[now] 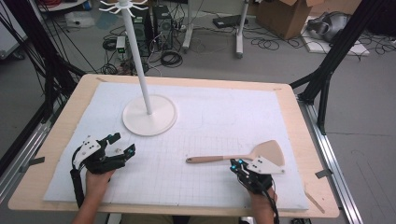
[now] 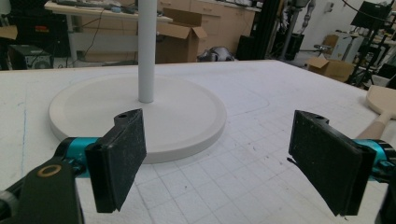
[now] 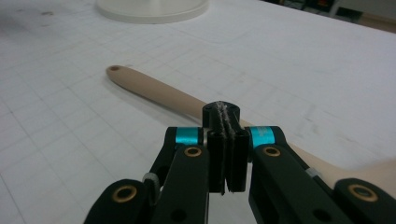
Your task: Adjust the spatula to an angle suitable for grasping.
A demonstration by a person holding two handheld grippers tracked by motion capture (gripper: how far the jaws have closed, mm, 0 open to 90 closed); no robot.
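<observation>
Desk (image 1: 56,140): wood top w/ white gridded mat (image 1: 205,126) over most of it.
Stand (image 1: 148,114): white round base far-left on mat, pole upright from its centre; high view shows hook arms at the top, left gripper view shows base + lower pole close, dead ahead.
Spatula (image 1: 252,155): wooden, flat on mat at right side, blade to the right, handle pointing left; well apart from stand.
Left tongs (image 1: 120,145): wide open, nothing between the jaws; held near left-front of mat, aimed toward the stand base. Left gripper view: both black pads apart, grid visible between them, spatula blade at far right edge.
Right tongs (image 1: 237,164): jaws pressed together, nothing held; just on the near side of the spatula, close to where handle meets blade. Right gripper view (image 3: 227,154): pads closed face to face, handle runs diagonally behind them, hole at the handle's far end; contact w/ handle: can't tell.
Hands: left hand (image 1: 97,179) and right hand (image 1: 261,200) come in from bottom edge in high view.
</observation>
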